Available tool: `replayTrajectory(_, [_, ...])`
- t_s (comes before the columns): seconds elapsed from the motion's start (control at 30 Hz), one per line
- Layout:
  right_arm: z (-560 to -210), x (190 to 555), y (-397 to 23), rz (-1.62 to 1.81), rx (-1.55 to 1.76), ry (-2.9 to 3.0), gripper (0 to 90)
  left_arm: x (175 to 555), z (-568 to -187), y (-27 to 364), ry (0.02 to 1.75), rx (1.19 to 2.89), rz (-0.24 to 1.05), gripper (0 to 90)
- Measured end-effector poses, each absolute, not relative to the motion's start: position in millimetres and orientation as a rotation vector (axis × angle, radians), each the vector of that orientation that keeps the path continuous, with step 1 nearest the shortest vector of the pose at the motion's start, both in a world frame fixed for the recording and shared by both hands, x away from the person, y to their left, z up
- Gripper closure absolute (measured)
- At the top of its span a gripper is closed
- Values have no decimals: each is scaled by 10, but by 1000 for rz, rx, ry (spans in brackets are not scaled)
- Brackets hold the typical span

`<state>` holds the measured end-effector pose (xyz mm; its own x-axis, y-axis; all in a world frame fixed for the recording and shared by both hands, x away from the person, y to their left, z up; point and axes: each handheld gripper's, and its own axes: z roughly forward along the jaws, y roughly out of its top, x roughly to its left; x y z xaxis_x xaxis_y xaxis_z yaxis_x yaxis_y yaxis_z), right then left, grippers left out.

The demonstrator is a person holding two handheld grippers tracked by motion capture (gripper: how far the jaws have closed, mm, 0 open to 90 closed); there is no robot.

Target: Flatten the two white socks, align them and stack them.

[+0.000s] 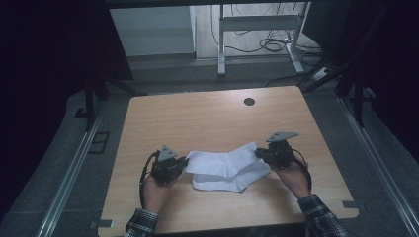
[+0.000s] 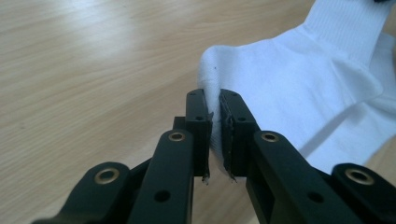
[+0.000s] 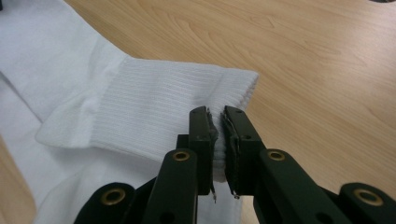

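Note:
A white sock (image 1: 217, 161) is stretched between my two grippers above the wooden table (image 1: 207, 118). A second white sock (image 1: 232, 181) lies on the table just under it. My left gripper (image 1: 184, 162) is shut on the toe end of the upper sock (image 2: 261, 79), the fabric pinched between its pads (image 2: 215, 119). At the other end my right gripper (image 1: 259, 153) is shut on the ribbed cuff (image 3: 163, 107), which bulges between its black fingers (image 3: 215, 135). Each gripper is held in a hand near the table's front.
A round dark hole (image 1: 249, 101) sits near the table's far edge. A metal desk frame (image 1: 257, 29) and cables (image 1: 272, 45) stand on the floor beyond. Plaid sleeves (image 1: 321, 217) come in at the bottom.

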<state>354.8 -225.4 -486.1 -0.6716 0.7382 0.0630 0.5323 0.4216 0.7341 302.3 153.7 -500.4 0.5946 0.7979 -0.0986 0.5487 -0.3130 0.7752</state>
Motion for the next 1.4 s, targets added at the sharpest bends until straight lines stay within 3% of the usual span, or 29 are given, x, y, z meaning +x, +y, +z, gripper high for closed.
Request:
replayTrajectory(0.7, [-4880,3292,-2607,1075,1152,2465,807,2661,-5080,1222,996,2098,338,827])
replayTrajectory(1.07, [-5032,3372,-2490,971,1150,2507,799,2696,-5234,1117,1018,2190,409,819])
replayTrajectory(1.13, [-5072,3392,-2467,949,1150,2516,789,2714,-5283,1102,1035,2200,441,785])
replayTrajectory(1.33, [-5089,3399,-2473,923,1143,2505,654,2767,-5300,1168,1091,2122,502,495])
replayTrajectory(1.4, [-5055,3391,-2485,932,1137,2475,629,2770,-5294,1175,1099,2110,513,480])
